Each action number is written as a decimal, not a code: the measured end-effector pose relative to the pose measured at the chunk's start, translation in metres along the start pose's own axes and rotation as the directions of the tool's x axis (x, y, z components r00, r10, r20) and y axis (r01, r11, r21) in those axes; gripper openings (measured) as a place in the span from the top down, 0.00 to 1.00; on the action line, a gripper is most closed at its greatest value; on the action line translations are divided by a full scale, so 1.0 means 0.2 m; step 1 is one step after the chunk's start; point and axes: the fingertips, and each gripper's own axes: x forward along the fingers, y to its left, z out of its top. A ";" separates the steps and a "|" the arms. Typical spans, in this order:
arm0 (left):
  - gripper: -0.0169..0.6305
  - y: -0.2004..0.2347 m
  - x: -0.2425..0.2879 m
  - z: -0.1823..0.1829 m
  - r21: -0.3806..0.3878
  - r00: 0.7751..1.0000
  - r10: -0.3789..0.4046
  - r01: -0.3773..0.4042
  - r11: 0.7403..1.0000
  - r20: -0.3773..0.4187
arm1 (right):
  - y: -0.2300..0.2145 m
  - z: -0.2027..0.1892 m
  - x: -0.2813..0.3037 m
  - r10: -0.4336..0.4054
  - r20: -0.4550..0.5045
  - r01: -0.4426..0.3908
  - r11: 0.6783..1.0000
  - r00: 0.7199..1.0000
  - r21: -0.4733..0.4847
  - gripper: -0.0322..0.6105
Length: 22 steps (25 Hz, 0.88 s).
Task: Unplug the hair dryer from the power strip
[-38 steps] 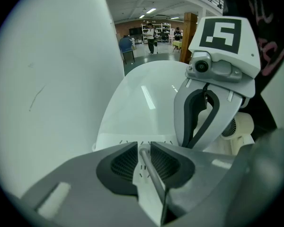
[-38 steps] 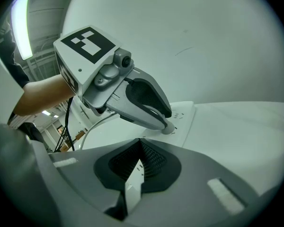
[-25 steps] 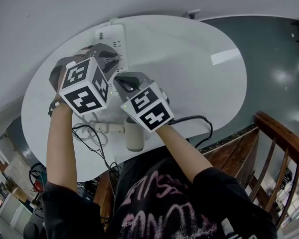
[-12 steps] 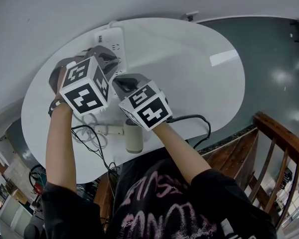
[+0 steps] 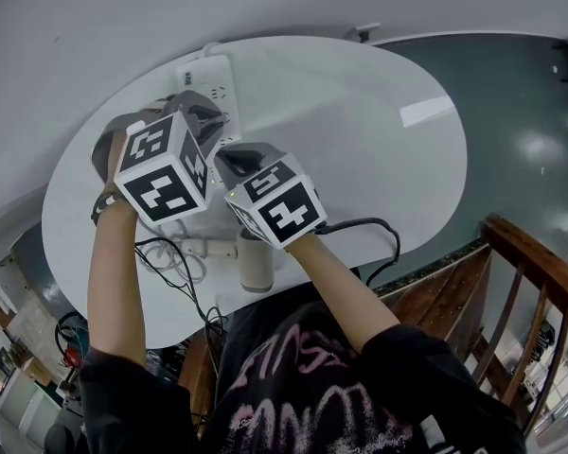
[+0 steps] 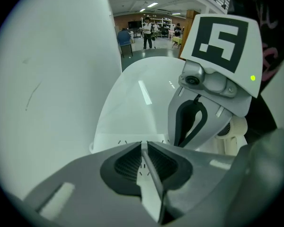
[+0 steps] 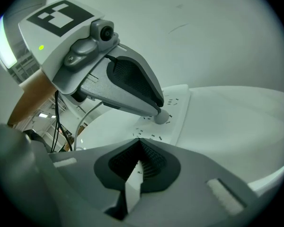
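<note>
Over the power strip [image 5: 211,81] at the far edge of the white table [image 5: 379,140], you are holding both grippers with nothing in them. The left gripper [image 6: 143,146] is pressing its jaws together, with its tip resting on a small grey round part [image 7: 161,117] of the strip. The right gripper [image 7: 138,143] is likewise closed and hovering just beside it. The hair dryer [image 5: 256,265] is lying nearer to you, below the right gripper. I cannot tell whether that grey part is the plug or a switch. With the jaws closed you are risking only pushing it rather than gripping it. Any sideways tug could drag the light strip across the table, or strain the cord instead of freeing the plug.
</note>
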 end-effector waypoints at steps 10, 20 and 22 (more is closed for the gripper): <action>0.91 -0.01 -0.01 -0.01 -0.008 1.000 -0.005 0.005 1.000 -0.012 | 0.01 0.01 0.02 0.012 -0.015 -0.012 0.999 1.000 0.039 0.92; 0.91 -0.01 -0.01 -0.01 0.002 1.000 -0.022 0.022 1.000 -0.007 | 0.01 0.04 0.04 0.015 -0.012 -0.015 0.999 1.000 0.044 0.92; 0.91 -0.01 -0.01 -0.01 0.001 1.000 -0.023 0.023 1.000 -0.004 | 0.01 0.05 0.05 0.016 -0.010 -0.016 0.999 1.000 0.042 0.92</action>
